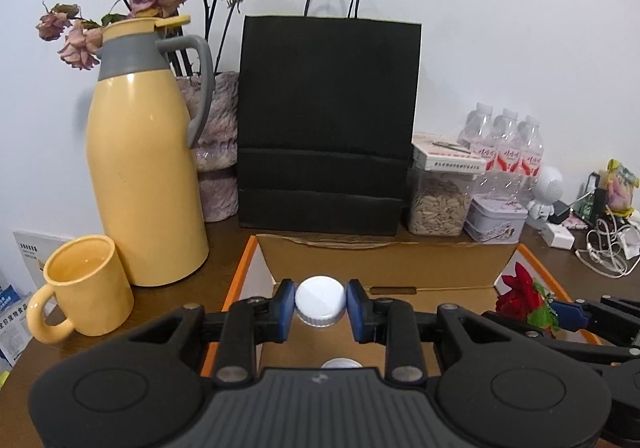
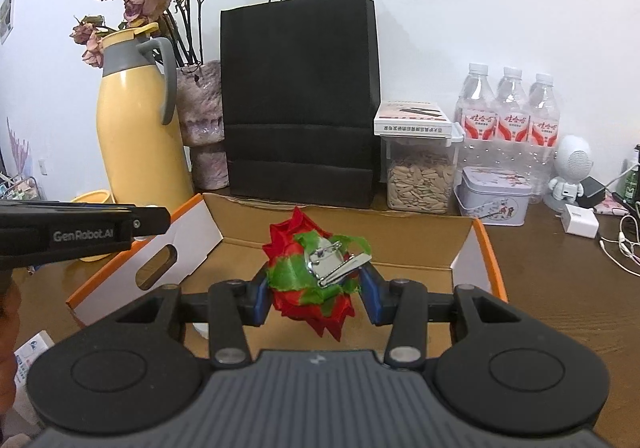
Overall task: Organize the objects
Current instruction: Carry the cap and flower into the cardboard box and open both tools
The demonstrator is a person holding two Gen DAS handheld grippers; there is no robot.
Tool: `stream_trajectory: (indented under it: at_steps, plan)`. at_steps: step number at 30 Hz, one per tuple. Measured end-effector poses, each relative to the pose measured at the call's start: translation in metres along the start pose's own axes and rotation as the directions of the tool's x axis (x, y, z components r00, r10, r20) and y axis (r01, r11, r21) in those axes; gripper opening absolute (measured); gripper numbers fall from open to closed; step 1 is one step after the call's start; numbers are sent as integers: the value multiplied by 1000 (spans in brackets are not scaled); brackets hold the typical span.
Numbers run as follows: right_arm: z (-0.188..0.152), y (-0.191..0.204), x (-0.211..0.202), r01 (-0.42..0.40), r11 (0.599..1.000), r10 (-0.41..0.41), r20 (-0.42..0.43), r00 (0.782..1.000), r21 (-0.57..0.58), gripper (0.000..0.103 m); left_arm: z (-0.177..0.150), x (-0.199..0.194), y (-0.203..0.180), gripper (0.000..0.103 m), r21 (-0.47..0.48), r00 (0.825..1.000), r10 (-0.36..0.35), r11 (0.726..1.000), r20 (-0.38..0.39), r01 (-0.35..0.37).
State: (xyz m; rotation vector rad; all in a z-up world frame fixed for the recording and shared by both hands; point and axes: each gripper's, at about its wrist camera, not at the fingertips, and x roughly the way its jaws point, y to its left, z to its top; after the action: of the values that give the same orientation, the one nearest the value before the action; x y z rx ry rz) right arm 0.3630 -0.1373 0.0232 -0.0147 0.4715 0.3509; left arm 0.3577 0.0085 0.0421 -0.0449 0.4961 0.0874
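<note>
1. standing open on the wooden desk (image 2: 560,288): cardboard box (image 1: 384,264), flaps spread, interior mostly bare; looking like the place where things are being gathered, judging by both loads hanging over it.
2. crowding the wall behind the box: black paper bag (image 1: 328,120), yellow thermos (image 1: 140,168), vase of dried roses (image 1: 218,152), water bottles (image 2: 508,116), seed jar (image 2: 420,184), tin (image 2: 494,196); none reaching over the opening, so not blocking it.
3. sitting just left of the box: yellow mug (image 1: 86,284).
4. gripping a red fabric rose clip (image 2: 316,280) by its leaves, metal clasp facing up: right gripper (image 2: 316,292), above the box.
5. pinching a white bottle cap (image 1: 320,300) between blue pads: left gripper (image 1: 320,306), also above the box.
6. lying below, half hidden, a second white round thing, possibly already placed; cannot tell for certain.
7. remaining, seemingly: releasing both.
</note>
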Motion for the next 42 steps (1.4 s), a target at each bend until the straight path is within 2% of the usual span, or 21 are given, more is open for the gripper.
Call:
stream_trajectory:
  at_steps: [15, 19, 20, 21, 22, 23, 24, 25, 30, 42]
  plan:
    - [-9, -3, 13, -7, 1000, 7, -59, 998, 1, 45, -11, 15, -8, 26, 50, 1000, 10, 999, -29, -9]
    - [-10, -3, 13, -2, 1000, 2, -74, 997, -4, 49, -11, 15, -8, 27, 53, 999, 14, 999, -37, -12]
    - [-10, -3, 13, 1, 1000, -1, -79, 997, -4, 55, -10, 16, -8, 39, 52, 999, 19, 999, -43, -17]
    - [-10, -4, 13, 5, 1000, -5, -84, 996, -5, 60, -10, 17, -7, 63, 47, 998, 26, 999, -52, -23]
    - [-11, -4, 13, 9, 1000, -10, -87, 996, -6, 76, -9, 18, -6, 76, 40, 998, 28, 999, -53, -26]
    - [-11, -5, 13, 18, 1000, -18, -88, 996, -5, 91, -9, 18, -6, 96, 36, 998, 32, 999, -47, -31]
    - [-11, -6, 12, 28, 1000, -28, -89, 996, -8, 97, -9, 18, -6, 103, 38, 998, 42, 998, -37, -41]
    - [-11, -6, 12, 32, 999, -33, -90, 995, -12, 103, -9, 17, -6, 103, 40, 998, 49, 998, -29, -47]
    - [-13, -5, 15, 32, 999, -34, -119, 992, -13, 103, -9, 17, -8, 103, 47, 998, 46, 998, -36, -44]
    - [-10, -2, 10, 30, 999, -32, -103, 994, -13, 103, -9, 14, -9, 103, 50, 999, 33, 998, -35, -31]
